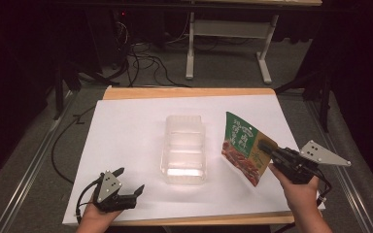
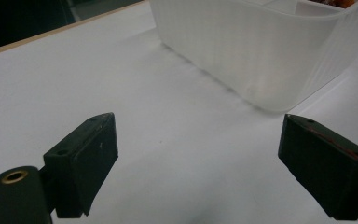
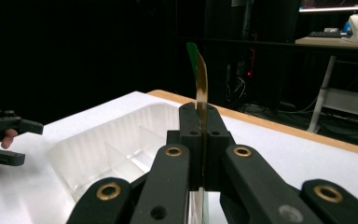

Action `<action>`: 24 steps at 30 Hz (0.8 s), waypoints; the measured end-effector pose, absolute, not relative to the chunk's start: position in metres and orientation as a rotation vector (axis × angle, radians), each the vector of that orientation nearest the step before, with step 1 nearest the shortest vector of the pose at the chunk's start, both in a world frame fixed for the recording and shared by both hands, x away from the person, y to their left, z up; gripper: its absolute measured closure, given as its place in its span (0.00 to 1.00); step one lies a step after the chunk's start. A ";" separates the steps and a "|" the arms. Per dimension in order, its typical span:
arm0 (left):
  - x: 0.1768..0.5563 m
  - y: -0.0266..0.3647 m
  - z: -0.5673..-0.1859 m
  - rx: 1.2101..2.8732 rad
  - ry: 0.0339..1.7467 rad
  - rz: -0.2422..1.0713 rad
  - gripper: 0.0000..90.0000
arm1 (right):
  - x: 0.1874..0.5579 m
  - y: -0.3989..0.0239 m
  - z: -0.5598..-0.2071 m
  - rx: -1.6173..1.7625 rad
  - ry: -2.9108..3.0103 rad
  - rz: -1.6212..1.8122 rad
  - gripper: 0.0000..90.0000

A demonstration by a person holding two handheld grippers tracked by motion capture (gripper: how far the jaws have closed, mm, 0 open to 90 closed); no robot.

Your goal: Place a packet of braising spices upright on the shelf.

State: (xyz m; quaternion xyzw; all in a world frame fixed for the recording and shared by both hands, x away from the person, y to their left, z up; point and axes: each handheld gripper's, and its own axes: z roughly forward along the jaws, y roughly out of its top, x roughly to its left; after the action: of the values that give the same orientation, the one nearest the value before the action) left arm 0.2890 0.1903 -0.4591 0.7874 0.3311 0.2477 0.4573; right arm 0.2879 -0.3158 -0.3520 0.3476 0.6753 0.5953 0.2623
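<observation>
Pinching the snack pouch [image 1: 244, 147] by its edge, the right tool [image 1: 271, 153] is holding it right of the clear tray [image 1: 184, 148]; left tool [image 1: 128, 182] is sitting spread at lower left.

I take the tray [image 1: 184, 148] as my landmark; it sits on the table [image 1: 126, 126], about mid-table. Right of the tray, my right gripper [image 1: 267, 151] holds a packet [image 1: 243, 148] up off the table, just beside the tray. My left gripper [image 1: 128, 182] rests left of the tray and nearer me, jaws apart.
</observation>
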 end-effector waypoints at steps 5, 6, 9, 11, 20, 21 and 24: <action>0.289 0.191 -0.459 1.937 0.823 0.613 0.14 | 0.290 -0.314 -0.349 0.928 1.822 1.625 1.00; 0.289 0.191 -0.459 1.935 0.824 0.614 0.14 | 0.290 -0.313 -0.347 0.924 1.823 1.626 1.00; 0.289 0.192 -0.459 1.932 0.824 0.618 0.14 | 0.291 -0.306 -0.342 0.900 1.827 1.656 1.00; 0.288 0.193 -0.458 1.930 0.824 0.618 0.14 | 0.291 -0.303 -0.338 0.883 1.821 1.665 1.00; 0.287 0.195 -0.457 1.921 0.824 0.627 0.14 | 0.292 -0.288 -0.318 0.816 1.788 1.728 1.00; 0.287 0.195 -0.457 1.921 0.824 0.627 0.14 | 0.293 -0.286 -0.316 0.812 1.790 1.730 1.00; 0.287 0.195 -0.457 1.927 0.820 0.626 0.14 | 0.295 -0.279 -0.311 0.790 1.791 1.747 1.00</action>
State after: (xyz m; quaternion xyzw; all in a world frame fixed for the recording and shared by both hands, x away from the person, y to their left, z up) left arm 0.2867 0.1947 -0.4573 0.7829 0.3332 0.2542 0.4599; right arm 0.2950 -0.2789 -0.3112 0.2912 0.6599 0.6436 0.2560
